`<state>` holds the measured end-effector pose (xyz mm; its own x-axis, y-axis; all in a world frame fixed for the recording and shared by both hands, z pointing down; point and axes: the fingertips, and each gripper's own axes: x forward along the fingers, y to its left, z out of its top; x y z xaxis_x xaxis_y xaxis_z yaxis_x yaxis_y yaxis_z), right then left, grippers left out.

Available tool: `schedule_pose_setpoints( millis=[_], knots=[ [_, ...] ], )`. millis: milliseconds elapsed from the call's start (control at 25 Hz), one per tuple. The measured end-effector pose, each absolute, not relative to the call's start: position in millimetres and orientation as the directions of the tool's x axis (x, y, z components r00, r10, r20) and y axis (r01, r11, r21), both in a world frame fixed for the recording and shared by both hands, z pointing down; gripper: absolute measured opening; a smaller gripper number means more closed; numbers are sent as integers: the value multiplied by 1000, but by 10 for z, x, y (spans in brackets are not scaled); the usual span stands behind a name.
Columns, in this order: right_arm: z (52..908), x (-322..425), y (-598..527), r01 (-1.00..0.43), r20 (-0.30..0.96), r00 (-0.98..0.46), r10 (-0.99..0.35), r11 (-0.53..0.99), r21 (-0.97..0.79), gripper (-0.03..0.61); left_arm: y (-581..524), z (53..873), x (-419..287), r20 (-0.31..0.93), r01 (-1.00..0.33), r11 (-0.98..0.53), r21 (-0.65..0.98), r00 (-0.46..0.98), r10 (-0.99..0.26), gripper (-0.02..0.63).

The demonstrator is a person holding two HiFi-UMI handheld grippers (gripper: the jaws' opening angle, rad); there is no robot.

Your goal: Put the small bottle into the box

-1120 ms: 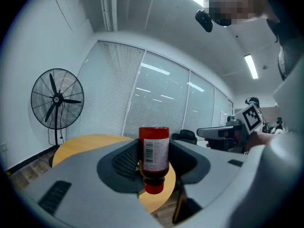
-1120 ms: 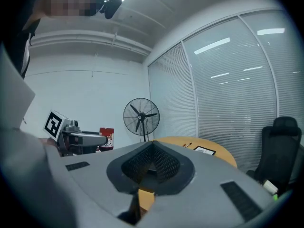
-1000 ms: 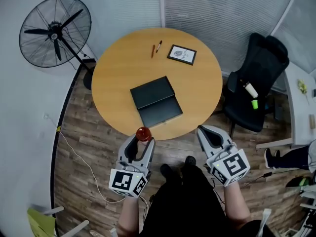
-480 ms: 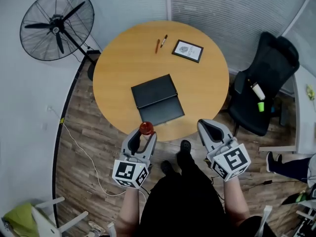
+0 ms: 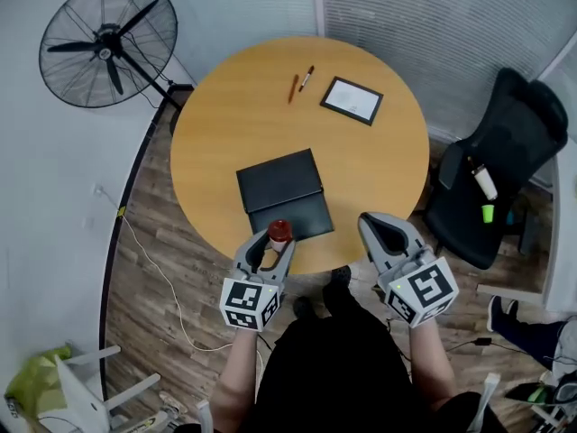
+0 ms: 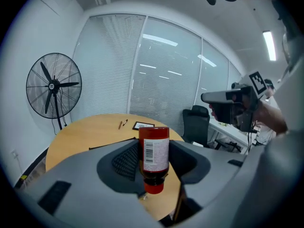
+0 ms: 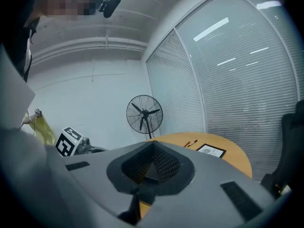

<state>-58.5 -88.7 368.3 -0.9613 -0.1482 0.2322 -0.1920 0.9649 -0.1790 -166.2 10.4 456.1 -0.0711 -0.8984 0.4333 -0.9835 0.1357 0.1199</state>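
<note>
The small bottle (image 5: pixel 279 232), red with a red cap and a white barcode label, is clamped in my left gripper (image 5: pixel 274 244) above the round wooden table's (image 5: pixel 379 170) near edge. In the left gripper view the bottle (image 6: pixel 154 156) stands between the jaws with its cap toward the camera, and the left gripper (image 6: pixel 153 159) is shut on it. The black box (image 5: pixel 284 192) lies open on the table just beyond the bottle. My right gripper (image 5: pixel 374 228) hovers off the table's near edge to the right; in its own view the right gripper (image 7: pixel 152 164) is shut with nothing in it.
Two pens (image 5: pixel 300 81) and a framed picture (image 5: pixel 352 100) lie at the table's far side. A standing fan (image 5: pixel 106 43) is at the back left, a black office chair (image 5: pixel 505 170) at the right. A cable runs over the wooden floor at the left.
The person has stepped closer to the table. The left gripper carried the bottle forward from off the table to over its near edge by the box. The right gripper kept its place.
</note>
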Motion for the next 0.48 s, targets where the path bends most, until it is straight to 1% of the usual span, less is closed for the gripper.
schedule_pose_setpoints(
  millis=[200, 480],
  knots=[
    [3863, -683, -1105, -138, 247, -965, -85, 968, -207, 9, -52, 4819, -1681, 507, -983, 158, 89, -92, -857, 189],
    [3986, -819, -1250, -118, 268, -962, -53, 965, -232, 9, -101, 4993, -1790, 566, -984, 161, 72, -92, -820, 189]
  ],
)
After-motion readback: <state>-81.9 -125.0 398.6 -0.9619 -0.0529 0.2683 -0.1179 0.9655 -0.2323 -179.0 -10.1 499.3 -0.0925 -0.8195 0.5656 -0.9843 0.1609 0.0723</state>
